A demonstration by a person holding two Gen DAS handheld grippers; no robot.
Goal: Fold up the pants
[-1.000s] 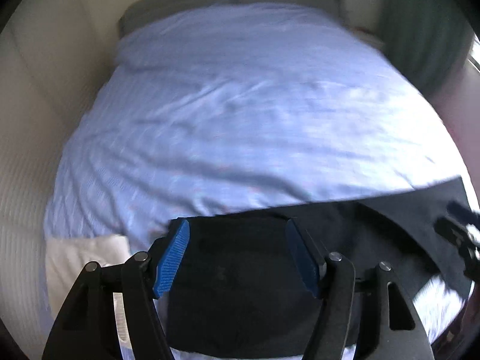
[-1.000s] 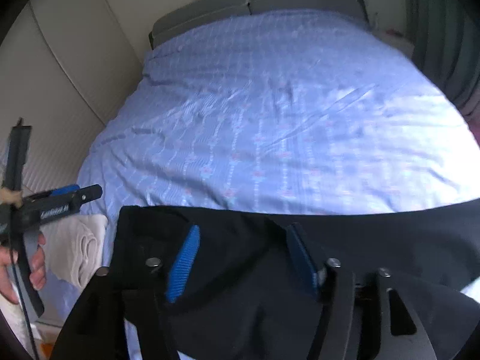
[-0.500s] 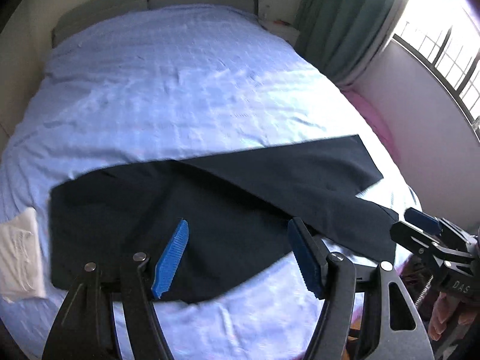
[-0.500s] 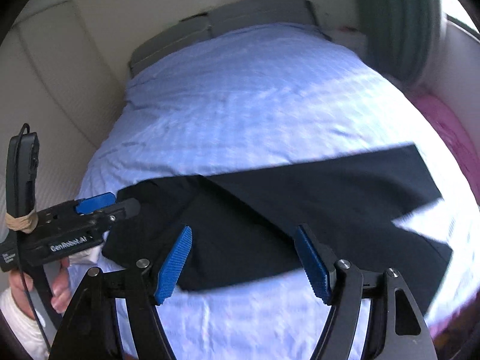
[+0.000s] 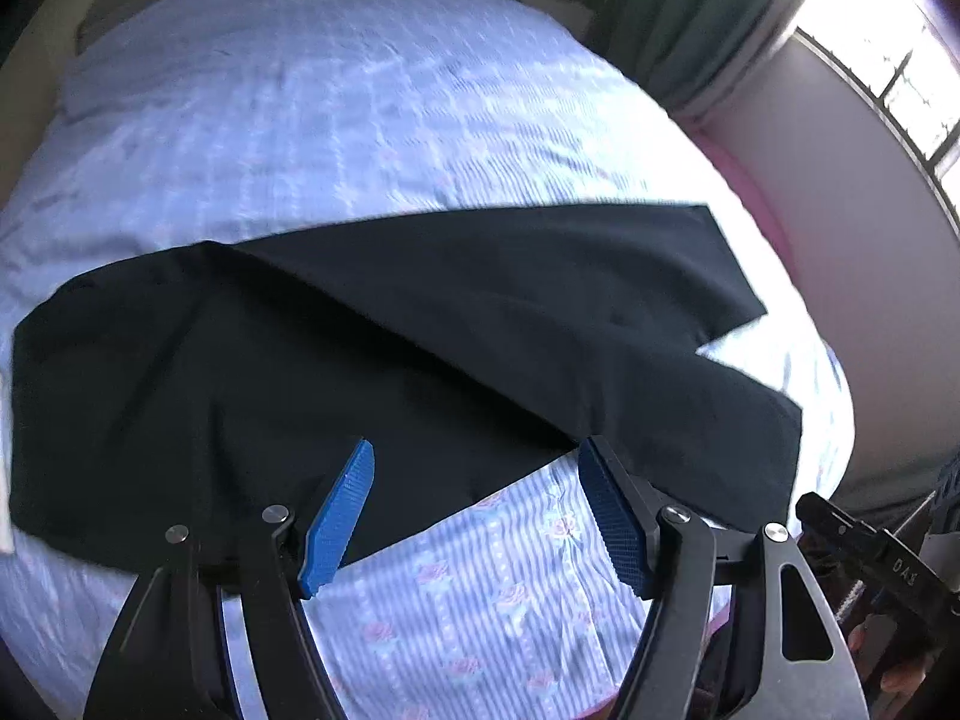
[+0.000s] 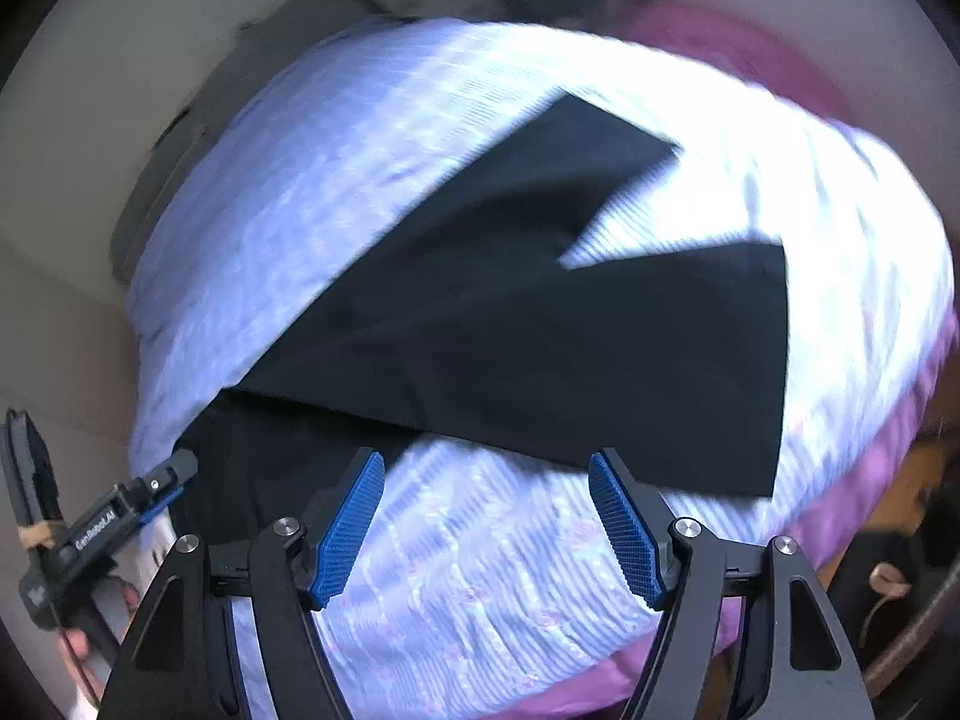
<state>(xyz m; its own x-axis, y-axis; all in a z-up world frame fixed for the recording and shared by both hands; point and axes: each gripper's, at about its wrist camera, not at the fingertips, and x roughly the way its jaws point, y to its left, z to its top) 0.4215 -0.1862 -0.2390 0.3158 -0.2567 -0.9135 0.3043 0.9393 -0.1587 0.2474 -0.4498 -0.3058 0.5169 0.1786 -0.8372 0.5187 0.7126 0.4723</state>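
Black pants (image 5: 384, 348) lie spread flat across the near part of a bed with a light blue striped sheet (image 5: 336, 120). The waist is at the left, the two legs fan out to the right in a V. In the right wrist view the pants (image 6: 540, 330) show both leg ends, split apart. My left gripper (image 5: 477, 516) is open and empty, above the pants' near edge by the crotch. My right gripper (image 6: 486, 522) is open and empty, above the sheet just in front of the near leg. Each gripper also shows in the other view: the right one (image 5: 870, 552), the left one (image 6: 120, 516).
Grey pillows (image 6: 180, 150) lie at the head of the bed. A green curtain (image 5: 672, 12) and a bright window (image 5: 888, 42) stand to the right. A pink under-sheet (image 6: 870, 480) shows along the bed's right edge. A beige wall (image 6: 60, 240) is on the left.
Both grippers have pulled back and swung right from over the waist toward the legs. The pants now lie spread out in full view. Both grippers stay open.
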